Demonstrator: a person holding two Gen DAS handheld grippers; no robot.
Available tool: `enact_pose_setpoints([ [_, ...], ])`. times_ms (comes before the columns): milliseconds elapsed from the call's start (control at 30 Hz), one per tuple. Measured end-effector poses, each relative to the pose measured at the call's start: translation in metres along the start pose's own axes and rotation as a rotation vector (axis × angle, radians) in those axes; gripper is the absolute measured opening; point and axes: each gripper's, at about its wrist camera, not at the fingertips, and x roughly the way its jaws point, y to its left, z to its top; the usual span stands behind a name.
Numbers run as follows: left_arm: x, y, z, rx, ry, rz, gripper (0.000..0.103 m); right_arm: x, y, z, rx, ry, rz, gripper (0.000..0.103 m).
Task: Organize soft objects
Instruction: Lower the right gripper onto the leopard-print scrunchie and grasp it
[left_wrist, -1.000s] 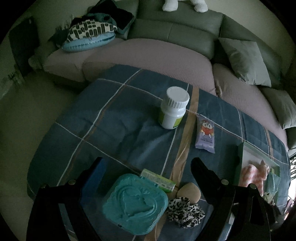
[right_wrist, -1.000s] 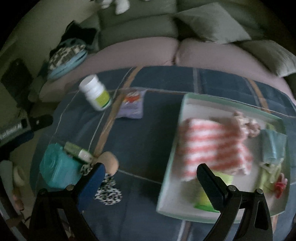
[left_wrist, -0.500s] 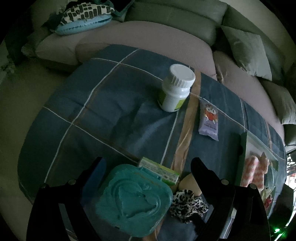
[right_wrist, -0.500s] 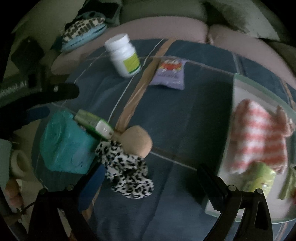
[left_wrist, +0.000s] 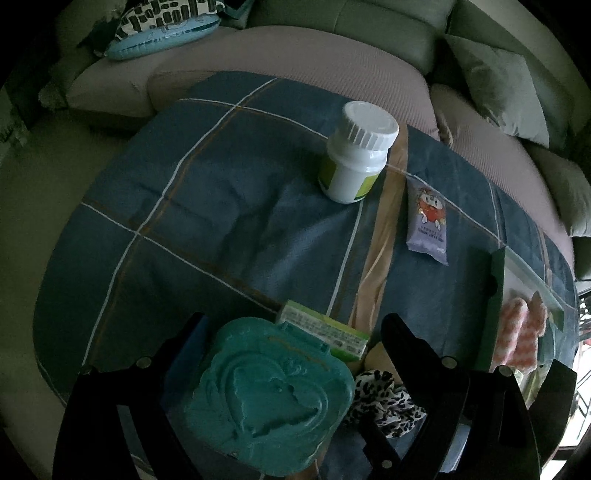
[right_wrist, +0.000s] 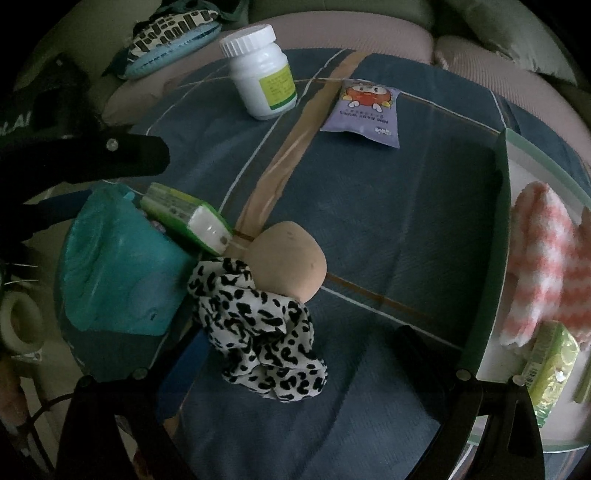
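Right gripper (right_wrist: 291, 332) wide, empty, over leopard-print scrunchie (right_wrist: 258, 332); centre on it, avoid beige sponge (right_wrist: 288, 262). Left gripper (left_wrist: 291, 332) wide, empty.

**Dim room, sofa behind a cloth-covered table**

The light is low and greenish. A blue plaid cloth (left_wrist: 207, 206) covers the table. Behind it stands a grey-green sofa (left_wrist: 369, 26) with mauve seat cushions (left_wrist: 295, 55). Grey-green throw pillows (left_wrist: 498, 85) lean at its right end; a black-and-white patterned pillow (left_wrist: 166, 18) lies at its left. Pale floor (left_wrist: 48, 177) shows on the left.
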Motion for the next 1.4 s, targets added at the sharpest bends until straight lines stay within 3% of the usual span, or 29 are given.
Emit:
enact_pose_setpoints([
  [200, 0.000, 0.001, 0.002, -0.001, 0.010, -0.004, 0.093, -0.004, -0.001, -0.001, 0.000, -0.009, 0.054, 0.079],
  [367, -0.001, -0.001, 0.008, 0.018, 0.018, -0.007, 0.093, -0.004, -0.003, -0.001, 0.009, -0.002, 0.115, 0.054],
  [767, 0.009, -0.007, 0.018, 0.176, 0.117, -0.024, 0.093, -0.011, -0.019, 0.000, 0.038, -0.002, 0.193, 0.033],
  [967, 0.019, -0.010, 0.021, 0.184, 0.181, -0.071, 0.093, -0.022, -0.026, 0.000, 0.064, -0.034, 0.213, 0.029],
  [1267, 0.034, -0.024, 0.029, 0.272, 0.249, -0.034, 0.093, -0.049, -0.056, -0.008, 0.124, -0.095, 0.236, 0.027],
  [1400, 0.044, -0.032, 0.032, 0.368, 0.293, 0.048, 0.093, -0.055, -0.058, -0.009, 0.148, -0.107, 0.240, 0.027],
])
